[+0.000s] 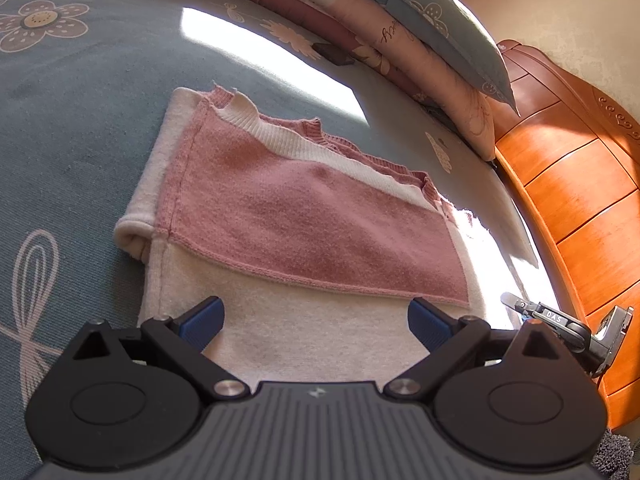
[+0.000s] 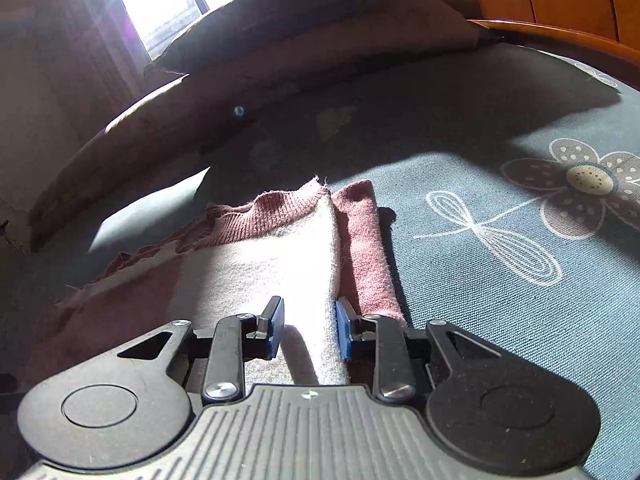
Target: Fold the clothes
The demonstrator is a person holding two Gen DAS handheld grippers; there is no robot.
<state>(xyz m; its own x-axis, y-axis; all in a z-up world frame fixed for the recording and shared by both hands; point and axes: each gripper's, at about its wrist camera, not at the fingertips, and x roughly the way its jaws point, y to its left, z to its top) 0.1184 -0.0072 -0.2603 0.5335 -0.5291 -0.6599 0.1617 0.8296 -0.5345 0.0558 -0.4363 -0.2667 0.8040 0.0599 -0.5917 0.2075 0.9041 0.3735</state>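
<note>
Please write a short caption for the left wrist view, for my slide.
Open left gripper over a folded pink-and-white sweater on a floral bedsheet.

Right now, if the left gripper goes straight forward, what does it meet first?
Probably the folded sweater: its cream part lies directly ahead of the open left gripper. Depth is unclear.

Left gripper [image 1: 316, 322]: jaws spread wide, blue pads [image 1: 202, 320] far apart, nothing between them, tilted down. Right gripper [image 2: 310, 330]: jaws partly closed with a gap left, blue pads [image 2: 344, 330] upright and parallel; right pad against a raised edge of cloth, left pad clear of it. In the left wrist view, seen low at far right.
</note>
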